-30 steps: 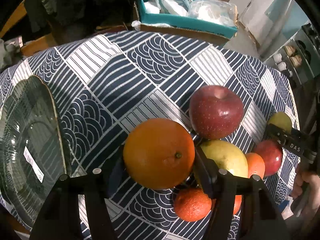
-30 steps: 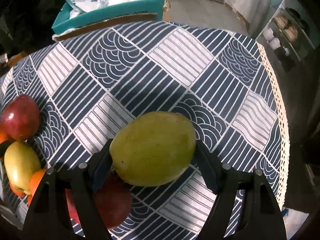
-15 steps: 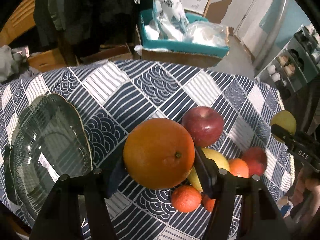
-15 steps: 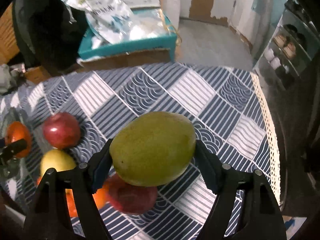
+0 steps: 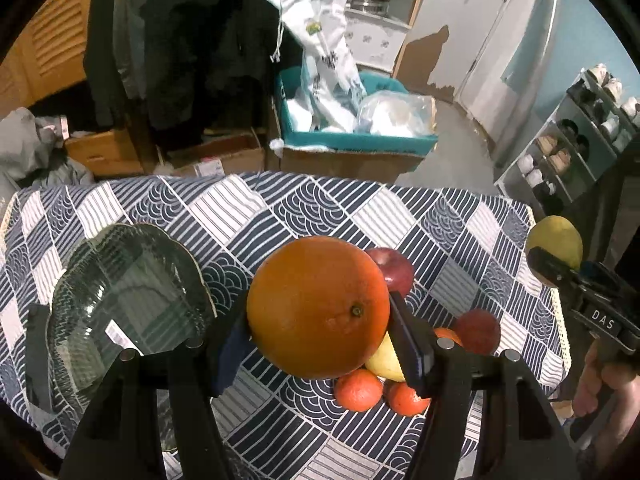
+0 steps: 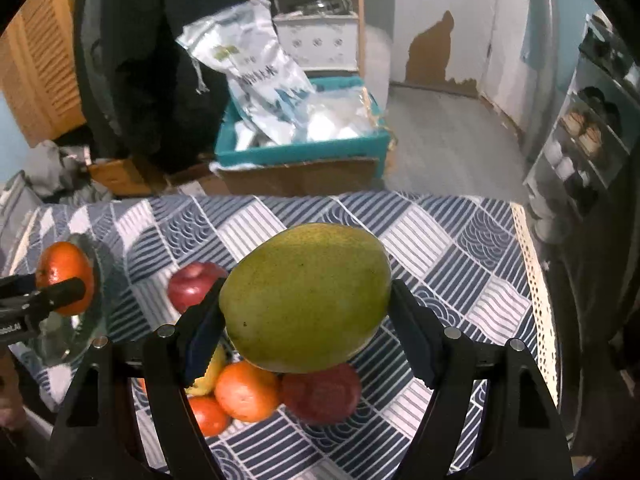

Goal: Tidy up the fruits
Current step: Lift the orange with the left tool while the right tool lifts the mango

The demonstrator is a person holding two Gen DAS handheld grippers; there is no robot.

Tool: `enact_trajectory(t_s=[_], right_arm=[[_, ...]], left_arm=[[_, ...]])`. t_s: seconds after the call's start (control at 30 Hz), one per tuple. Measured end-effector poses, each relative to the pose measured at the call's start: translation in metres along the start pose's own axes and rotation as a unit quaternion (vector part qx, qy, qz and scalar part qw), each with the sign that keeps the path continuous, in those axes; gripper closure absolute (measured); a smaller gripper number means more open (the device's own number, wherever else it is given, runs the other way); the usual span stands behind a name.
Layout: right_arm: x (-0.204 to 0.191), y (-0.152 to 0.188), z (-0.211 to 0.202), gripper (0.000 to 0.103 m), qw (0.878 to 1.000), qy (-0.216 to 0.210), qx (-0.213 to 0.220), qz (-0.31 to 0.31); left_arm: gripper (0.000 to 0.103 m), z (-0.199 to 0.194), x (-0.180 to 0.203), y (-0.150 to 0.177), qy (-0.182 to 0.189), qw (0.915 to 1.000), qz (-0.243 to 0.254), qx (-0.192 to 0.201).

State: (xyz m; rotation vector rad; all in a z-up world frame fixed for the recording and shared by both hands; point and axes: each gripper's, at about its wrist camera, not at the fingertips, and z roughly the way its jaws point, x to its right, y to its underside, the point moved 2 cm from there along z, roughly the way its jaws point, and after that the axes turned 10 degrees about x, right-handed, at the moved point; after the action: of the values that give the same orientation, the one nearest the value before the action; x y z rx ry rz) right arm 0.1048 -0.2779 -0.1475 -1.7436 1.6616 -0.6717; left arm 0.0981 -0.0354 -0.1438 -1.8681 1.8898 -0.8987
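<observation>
My left gripper (image 5: pixel 318 322) is shut on a large orange (image 5: pixel 318 306), held in the air above the table. My right gripper (image 6: pixel 306 320) is shut on a green mango (image 6: pixel 306 296), also lifted clear; the mango (image 5: pixel 554 242) shows at the right edge of the left wrist view. Below on the cloth lie two red apples (image 5: pixel 394 268) (image 5: pixel 478 330), a yellow fruit (image 5: pixel 386 362) and small tangerines (image 5: pixel 358 390). A dark glass bowl (image 5: pixel 120 304) stands to the left of the pile. In the right wrist view the orange (image 6: pixel 64 276) appears far left.
The table wears a navy-and-white patterned cloth (image 5: pixel 320 208) with a lace edge on the right (image 6: pixel 534 280). Behind it stands a teal crate (image 5: pixel 356 140) with plastic bags on a cardboard box. A shoe rack (image 5: pixel 576 140) is at the right. A hand (image 5: pixel 604 388) holds the right gripper's handle.
Both grippers rose with their fruits and tilted up, so the table dropped lower in view and more of the room shows. The fruit pile and bowl stayed put.
</observation>
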Motion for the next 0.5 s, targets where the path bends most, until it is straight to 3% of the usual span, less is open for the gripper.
enact_trajectory(t_s=[0.5], right_arm=[[-0.040, -0.023, -0.053, 0.025, 0.996, -0.033, 0.072, -0.027]], left_arm=[[0.036, -0.057, 0.000, -0.012, -0.002, 0.9973, 0.021, 0.070]])
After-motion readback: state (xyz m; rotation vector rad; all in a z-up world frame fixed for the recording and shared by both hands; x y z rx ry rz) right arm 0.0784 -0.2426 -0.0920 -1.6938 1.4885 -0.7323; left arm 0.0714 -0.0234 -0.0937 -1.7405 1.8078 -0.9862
